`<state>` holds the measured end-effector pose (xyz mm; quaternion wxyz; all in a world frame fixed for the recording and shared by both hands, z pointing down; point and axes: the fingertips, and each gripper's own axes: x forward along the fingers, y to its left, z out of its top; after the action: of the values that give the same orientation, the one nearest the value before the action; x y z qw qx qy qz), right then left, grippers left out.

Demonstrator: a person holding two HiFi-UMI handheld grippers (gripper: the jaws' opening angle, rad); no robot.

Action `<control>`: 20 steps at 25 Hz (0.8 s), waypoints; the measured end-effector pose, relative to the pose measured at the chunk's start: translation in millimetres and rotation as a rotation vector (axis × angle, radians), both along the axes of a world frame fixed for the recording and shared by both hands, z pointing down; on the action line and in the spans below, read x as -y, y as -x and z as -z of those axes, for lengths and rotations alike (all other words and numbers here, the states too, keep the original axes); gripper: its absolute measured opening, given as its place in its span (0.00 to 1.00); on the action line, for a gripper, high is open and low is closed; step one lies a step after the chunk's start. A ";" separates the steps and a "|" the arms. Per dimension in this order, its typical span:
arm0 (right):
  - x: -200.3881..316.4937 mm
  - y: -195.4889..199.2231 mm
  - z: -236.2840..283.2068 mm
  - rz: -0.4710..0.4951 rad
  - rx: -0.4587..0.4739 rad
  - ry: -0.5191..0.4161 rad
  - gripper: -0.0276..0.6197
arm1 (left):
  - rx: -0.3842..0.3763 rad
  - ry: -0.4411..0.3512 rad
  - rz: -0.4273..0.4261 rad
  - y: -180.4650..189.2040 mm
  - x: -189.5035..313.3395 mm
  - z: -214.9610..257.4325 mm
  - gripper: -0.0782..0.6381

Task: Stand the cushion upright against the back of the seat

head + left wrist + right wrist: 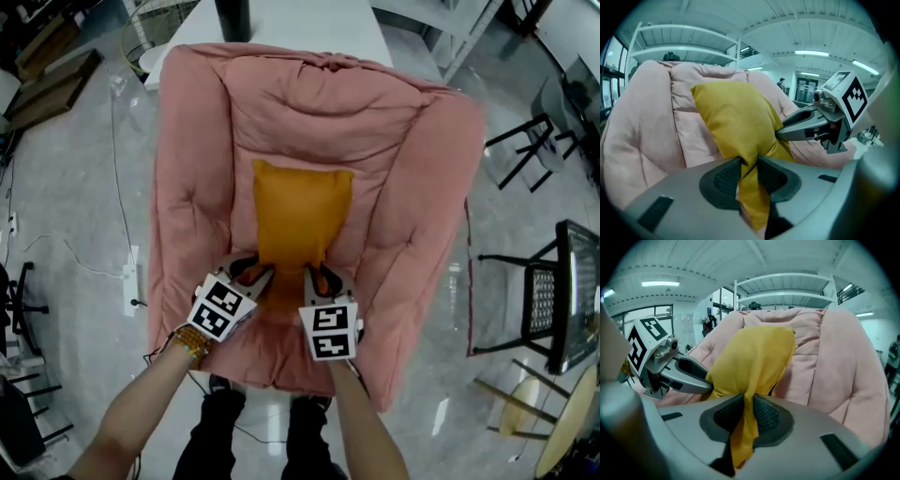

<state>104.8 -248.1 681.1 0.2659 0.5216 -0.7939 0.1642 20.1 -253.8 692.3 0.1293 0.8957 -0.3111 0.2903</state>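
While pinching near corners of the cushion (pixel 300 220) with left claw (pixel 255 275) and right claw (pixel 319 278) side by side, held it over the seat (pixel 187 216), long axis pointing straight ahead at backrest (pixel 309 89).

Cushion (pixel 300 220) centre frame, on armchair (pixel 197 187) seat; left gripper (pixel 249 274) and right gripper (pixel 322 278) at its lower corners; table (pixel 300 23), probably, upper centre behind.

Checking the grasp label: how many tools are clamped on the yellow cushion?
2. The left tool pinches the cushion at its near left corner; the right tool pinches its near right corner.
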 end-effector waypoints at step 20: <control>34.5 -21.5 -20.5 -0.031 -0.032 -0.005 0.27 | 0.050 0.030 0.047 -5.6 40.6 -27.3 0.31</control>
<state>126.2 -282.6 701.6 0.2747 0.5369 -0.7819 0.1580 25.7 -294.4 719.6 0.1416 0.8786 -0.3306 0.3142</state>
